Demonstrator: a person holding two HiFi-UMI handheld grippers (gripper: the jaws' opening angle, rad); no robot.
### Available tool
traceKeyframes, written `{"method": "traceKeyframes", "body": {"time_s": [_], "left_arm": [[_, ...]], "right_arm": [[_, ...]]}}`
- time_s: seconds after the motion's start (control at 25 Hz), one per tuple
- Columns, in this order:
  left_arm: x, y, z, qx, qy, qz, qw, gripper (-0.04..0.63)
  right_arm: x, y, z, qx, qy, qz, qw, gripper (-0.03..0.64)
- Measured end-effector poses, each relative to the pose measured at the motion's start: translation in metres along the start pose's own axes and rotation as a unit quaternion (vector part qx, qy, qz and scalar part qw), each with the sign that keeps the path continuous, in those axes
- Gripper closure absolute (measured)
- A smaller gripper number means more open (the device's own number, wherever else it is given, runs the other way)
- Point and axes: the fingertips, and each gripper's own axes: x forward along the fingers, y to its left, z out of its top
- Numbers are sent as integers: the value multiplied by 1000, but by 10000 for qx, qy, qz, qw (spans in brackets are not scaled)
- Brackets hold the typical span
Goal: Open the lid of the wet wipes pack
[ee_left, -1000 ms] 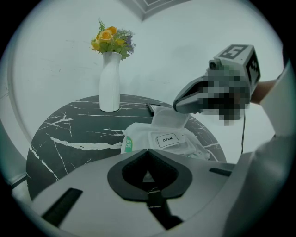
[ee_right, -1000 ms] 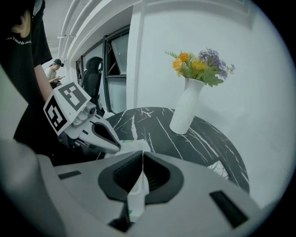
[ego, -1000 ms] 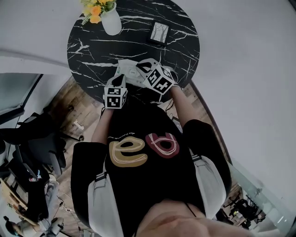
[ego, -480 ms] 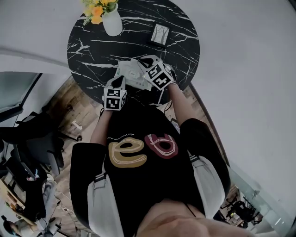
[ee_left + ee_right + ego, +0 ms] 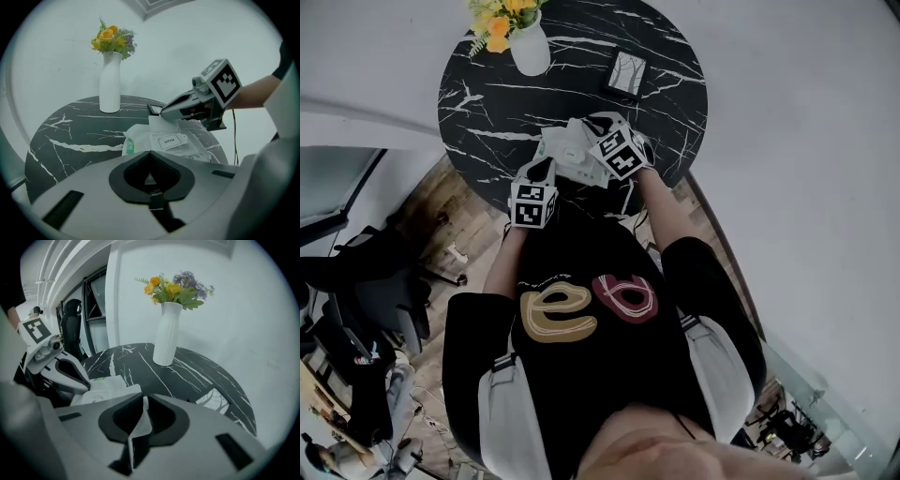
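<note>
The white wet wipes pack lies near the front edge of the black marble table. The left gripper view shows its lid with an OPEN label. My left gripper is shut on the pack's near edge. My right gripper reaches over the pack from the right. A thin white flap of the lid stands between its jaws, which are opening. In the right gripper view the pack lies under the left gripper.
A white vase of yellow flowers stands at the table's far left, also in the left gripper view. A small picture frame lies at the far right. A dark chair stands beyond the table.
My right gripper has moved a little farther over the pack and lower, rolling slightly. The left gripper and the pack have stayed in place.
</note>
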Motion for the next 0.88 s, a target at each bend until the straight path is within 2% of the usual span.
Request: {"method": "traceKeyframes", "body": {"time_s": [0.28,0.52,0.68,0.88], "left_arm": [[0,0,1,38,48,-9,10000,577],[0,0,1,-21,36,-22,10000,577],[0,-1,1,-36,50,-24,10000,577],[0,0,1,-86,51,4,9999,577]], "right_arm": [[8,-3,-8,196,79,-90,9997,581],[11,5,-13,-72,202,-123,9997,586],[5,-4,-10,574,-133,-301,9978,584],[-14,-22,-1,1459,-732,-427,9857,497]]}}
